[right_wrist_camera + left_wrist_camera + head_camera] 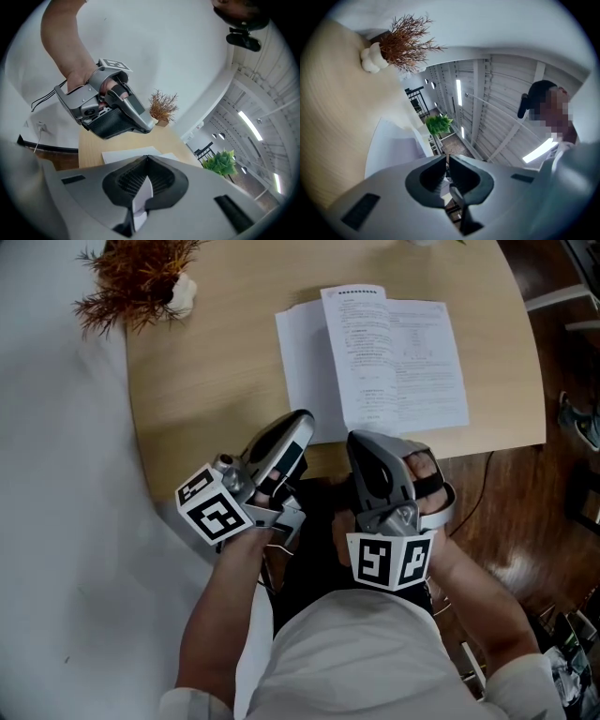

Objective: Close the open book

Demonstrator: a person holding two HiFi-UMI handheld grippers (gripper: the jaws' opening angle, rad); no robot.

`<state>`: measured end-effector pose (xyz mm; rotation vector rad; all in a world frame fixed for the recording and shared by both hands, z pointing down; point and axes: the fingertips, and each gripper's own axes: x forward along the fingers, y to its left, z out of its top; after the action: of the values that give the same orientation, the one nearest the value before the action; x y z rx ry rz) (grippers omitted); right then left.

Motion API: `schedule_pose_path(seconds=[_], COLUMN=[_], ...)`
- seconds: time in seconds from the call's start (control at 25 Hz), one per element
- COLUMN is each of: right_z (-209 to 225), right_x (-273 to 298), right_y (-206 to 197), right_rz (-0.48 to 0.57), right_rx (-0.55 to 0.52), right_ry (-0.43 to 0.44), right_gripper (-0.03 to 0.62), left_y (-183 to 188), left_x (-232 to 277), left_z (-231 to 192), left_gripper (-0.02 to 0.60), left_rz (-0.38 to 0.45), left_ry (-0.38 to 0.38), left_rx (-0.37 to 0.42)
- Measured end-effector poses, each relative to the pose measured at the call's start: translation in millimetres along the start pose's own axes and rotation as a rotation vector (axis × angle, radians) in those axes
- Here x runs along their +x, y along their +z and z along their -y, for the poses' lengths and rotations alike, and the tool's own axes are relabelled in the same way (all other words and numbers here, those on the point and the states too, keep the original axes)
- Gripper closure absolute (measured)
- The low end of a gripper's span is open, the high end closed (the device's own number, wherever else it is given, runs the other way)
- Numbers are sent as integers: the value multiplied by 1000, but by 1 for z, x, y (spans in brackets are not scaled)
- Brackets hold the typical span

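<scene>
The open book [375,352] lies flat on the light wooden table [206,362], white printed pages up, with one middle page slightly raised. Both grippers hover at the table's near edge, just short of the book. My left gripper [305,418] is rolled onto its side by the book's near left corner, and its jaws are shut with nothing between them [447,157]. My right gripper [361,437] points down at the book's near edge. Its jaws meet at the tips [147,158], and a sliver of white page shows through the slit behind them. From the right gripper view, the book [126,154] is just ahead, with the left gripper [151,127] above it.
A dried brown plant in a white pot [141,277] stands at the table's far left corner. A white wall runs along the left. Dark wooden floor [506,512] and a cable [487,474] lie to the right of the table. My torso is close to the near edge.
</scene>
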<state>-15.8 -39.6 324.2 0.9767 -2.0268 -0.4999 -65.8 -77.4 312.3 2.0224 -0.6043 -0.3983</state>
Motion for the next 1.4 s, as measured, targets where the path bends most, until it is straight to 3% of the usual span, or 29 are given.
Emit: schedule_pose_path(seconds=[0.56,0.92,1.4], right_z=[26,44,63], right_x=[-19,-31,-44], right_y=[-29,-49,-86], right_rz=[-19,-24,-74], right_rx=[46,73,194], right_ry=[-55,-85,-121], right_gripper=[591,591,591], left_y=[-22,-40,-63], left_x=[23,44,63], left_z=[15,27,36], left_gripper=[583,583,583], left_rz=[-65,-101,-139], left_ry=[47,47,46], left_rx=[202,218,204])
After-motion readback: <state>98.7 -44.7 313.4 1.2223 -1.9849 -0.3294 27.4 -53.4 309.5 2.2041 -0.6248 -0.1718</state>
